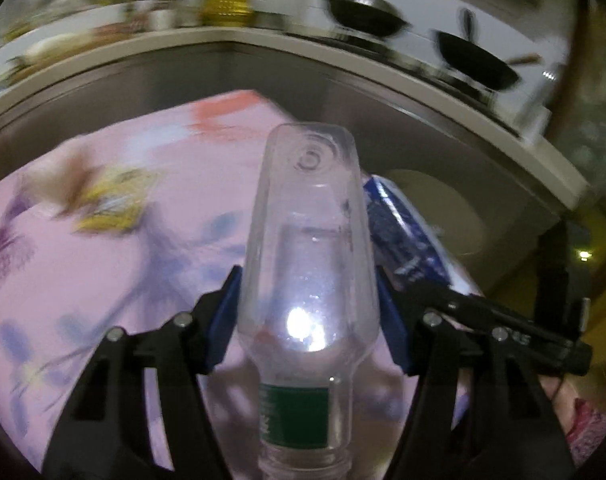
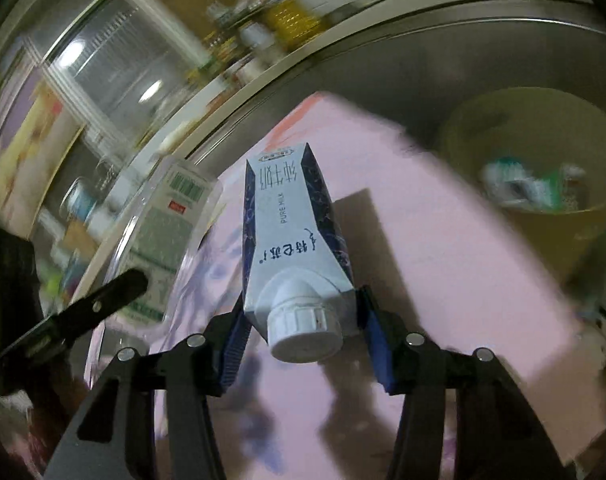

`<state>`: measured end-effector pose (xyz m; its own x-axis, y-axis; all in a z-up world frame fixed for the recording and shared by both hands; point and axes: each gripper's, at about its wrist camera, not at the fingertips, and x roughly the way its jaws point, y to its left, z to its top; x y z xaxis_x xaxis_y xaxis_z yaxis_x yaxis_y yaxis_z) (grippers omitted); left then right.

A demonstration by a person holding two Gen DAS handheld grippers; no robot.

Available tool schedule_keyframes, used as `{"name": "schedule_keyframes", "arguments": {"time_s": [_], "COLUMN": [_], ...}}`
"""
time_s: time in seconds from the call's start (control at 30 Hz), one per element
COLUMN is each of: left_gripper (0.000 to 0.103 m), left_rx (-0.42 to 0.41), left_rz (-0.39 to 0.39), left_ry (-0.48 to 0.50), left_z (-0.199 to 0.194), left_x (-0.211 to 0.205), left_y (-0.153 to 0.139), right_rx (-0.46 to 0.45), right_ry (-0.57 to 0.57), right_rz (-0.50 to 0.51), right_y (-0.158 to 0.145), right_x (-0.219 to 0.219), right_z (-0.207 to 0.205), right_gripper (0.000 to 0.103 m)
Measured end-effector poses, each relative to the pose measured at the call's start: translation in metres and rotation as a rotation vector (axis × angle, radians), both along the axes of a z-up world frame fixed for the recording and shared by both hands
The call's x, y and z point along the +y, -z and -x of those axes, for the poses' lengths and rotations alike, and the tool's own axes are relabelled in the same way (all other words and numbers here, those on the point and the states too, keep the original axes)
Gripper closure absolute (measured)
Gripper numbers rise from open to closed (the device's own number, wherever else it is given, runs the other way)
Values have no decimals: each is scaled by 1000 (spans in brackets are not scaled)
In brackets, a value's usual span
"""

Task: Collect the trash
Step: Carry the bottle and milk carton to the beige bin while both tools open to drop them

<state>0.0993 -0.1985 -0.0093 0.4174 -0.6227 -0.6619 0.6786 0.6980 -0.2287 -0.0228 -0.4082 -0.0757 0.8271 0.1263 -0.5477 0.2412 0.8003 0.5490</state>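
Left gripper (image 1: 309, 312) clamps clear bottle (image 1: 309, 240); right gripper (image 2: 301, 332) clamps milk carton (image 2: 291, 232); both held above pink cloth (image 2: 443, 248); bin (image 2: 543, 168) lies right; carry level, release over opening.

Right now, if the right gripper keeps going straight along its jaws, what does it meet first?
The milk carton it carries would lead, meeting the pink tablecloth first, it seems; the yellow bin sits off to the right. Depth is unclear through the blur.

Milk carton (image 2: 293, 236): "PURE MILK" printed on white face, beside Chinese characters. Clear plastic bottle (image 2: 163, 240): barcode label, digits unreadable. Its green label band (image 1: 294, 416): print illegible.
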Motion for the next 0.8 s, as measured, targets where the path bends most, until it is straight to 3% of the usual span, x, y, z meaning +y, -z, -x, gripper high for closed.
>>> {"name": "schedule_keyframes", "arguments": {"time_s": [0.23,0.4,0.47,0.6,0.8], "left_gripper": [42,41,41,41,41], "left_rx": [133,179,209,241,210], "left_rz": [14,-12,-70,-110,-40], "left_ry": [196,262,249,209,169], "left_z": [-18,-33,-42,-50,-45], "left_x": [-145,-222,-245,-254,-208], "left_y": [6,19,31,45,29], "right_rx": [22,68,87,28,-36], "right_ry": [233,361,405,427,455], "right_rz": [-24,-27,-25,16,20], "right_y": [-1,14,17,8,2], "right_x": [-96,-146,-154,-140,-116], "right_z": [18,5,-1,5,38], "right_gripper": [53,49,43,34,34]}}
